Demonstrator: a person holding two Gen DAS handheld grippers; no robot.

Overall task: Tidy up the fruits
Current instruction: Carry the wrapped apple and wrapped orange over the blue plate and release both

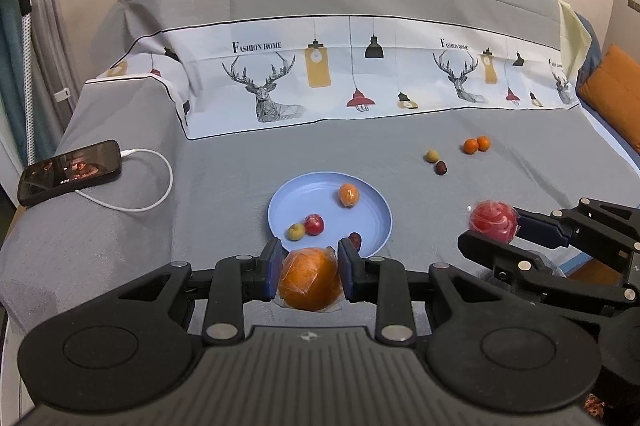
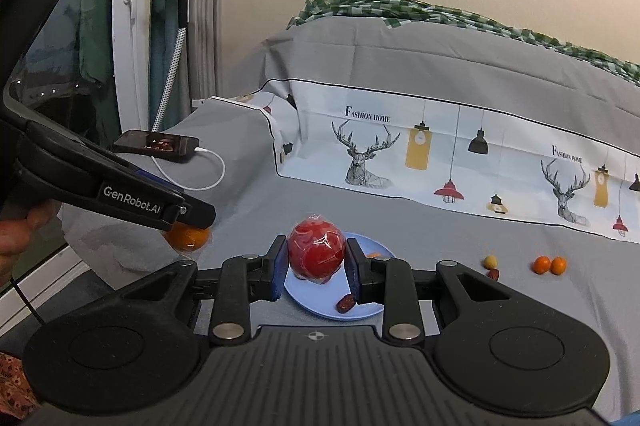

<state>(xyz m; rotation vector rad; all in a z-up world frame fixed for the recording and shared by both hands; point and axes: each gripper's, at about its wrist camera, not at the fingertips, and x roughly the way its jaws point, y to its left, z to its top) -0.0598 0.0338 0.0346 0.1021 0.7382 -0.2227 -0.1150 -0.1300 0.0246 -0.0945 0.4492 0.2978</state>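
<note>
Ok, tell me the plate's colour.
Light blue plate; the left wrist view shows it best.

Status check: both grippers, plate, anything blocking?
Left gripper shut on wrapped orange. Right gripper shut on wrapped red apple. Blue plate ahead, path open.

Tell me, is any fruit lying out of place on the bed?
Yes. Two small oranges, a yellowish fruit and a dark date lie loose on the grey sheet, beyond the blue plate that holds the other small fruits.

Plate's far half behind wrapped tomato
</note>
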